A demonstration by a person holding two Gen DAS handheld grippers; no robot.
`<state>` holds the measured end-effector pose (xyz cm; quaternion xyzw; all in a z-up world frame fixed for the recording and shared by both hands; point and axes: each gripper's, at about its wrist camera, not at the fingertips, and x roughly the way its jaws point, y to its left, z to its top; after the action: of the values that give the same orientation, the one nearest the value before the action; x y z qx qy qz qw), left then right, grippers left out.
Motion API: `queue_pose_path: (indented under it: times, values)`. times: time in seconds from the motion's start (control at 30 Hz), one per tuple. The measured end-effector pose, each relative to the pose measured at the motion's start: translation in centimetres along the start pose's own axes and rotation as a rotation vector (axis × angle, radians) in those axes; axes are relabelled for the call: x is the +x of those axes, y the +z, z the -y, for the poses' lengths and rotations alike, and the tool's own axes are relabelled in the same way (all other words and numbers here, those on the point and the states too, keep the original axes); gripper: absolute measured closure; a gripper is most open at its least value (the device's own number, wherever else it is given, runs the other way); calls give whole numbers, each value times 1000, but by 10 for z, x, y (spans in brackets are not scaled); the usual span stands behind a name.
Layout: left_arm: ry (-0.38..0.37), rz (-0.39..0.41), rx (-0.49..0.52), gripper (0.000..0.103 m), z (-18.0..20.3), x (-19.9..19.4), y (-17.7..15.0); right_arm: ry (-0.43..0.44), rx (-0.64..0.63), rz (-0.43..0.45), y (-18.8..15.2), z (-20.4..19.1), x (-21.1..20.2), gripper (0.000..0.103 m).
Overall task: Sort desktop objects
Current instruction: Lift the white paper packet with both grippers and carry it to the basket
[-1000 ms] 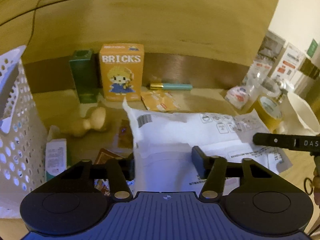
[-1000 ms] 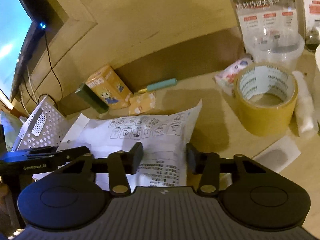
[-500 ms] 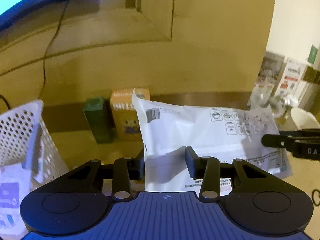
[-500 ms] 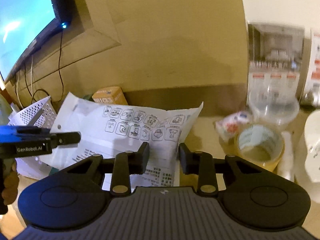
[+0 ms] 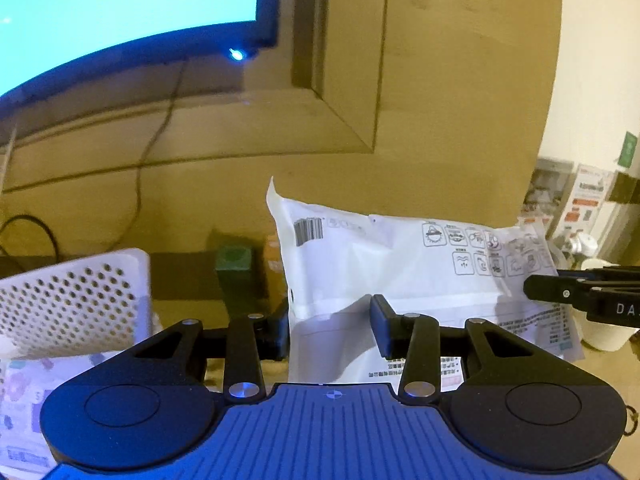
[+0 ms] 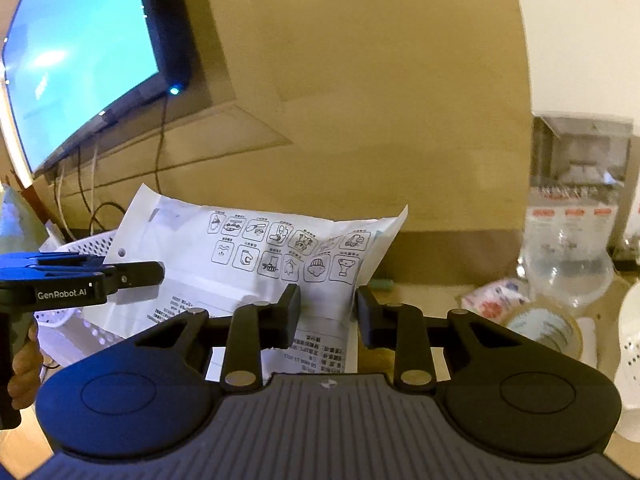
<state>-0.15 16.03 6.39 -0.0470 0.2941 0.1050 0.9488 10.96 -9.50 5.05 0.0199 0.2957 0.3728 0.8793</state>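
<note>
Wood-panelled wall [image 5: 460,80], lit screen [image 5: 120,4]; both hand-held grippers [image 5: 330,328] [image 6: 328,312] clamp white bag [image 5: 400,264].

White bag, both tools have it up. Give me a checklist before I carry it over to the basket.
1. Left tool grip: ok, jaws have just been closing, white bag between them.
2. Right tool grip: ok, jaws have just been closing, bag between them.
3. Bag lifted: ok, held upright by both tools.
4. White basket in sight: ok, to the left.
5. Room in basket: cannot tell.
</note>
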Motion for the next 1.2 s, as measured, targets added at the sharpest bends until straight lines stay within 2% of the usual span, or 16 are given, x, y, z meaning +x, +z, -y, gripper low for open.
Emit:
queue_pose_path:
  times: [0.37,0.77,1.0,1.2]
  values:
    - [116,66,-50,62,-48,-48,2,112,-80,29,23,-59,13,70]
    - [314,105,-147,61,-143,-112,-14,285,-194,9,38,-167,51,70]
    - [389,82,-193,61,-204,-133,-30,362,-234,-38,33,-231,84,70]
    - [413,4,-231,60,-251,-120,-51,360,-268,-124,21,-272,122,70]
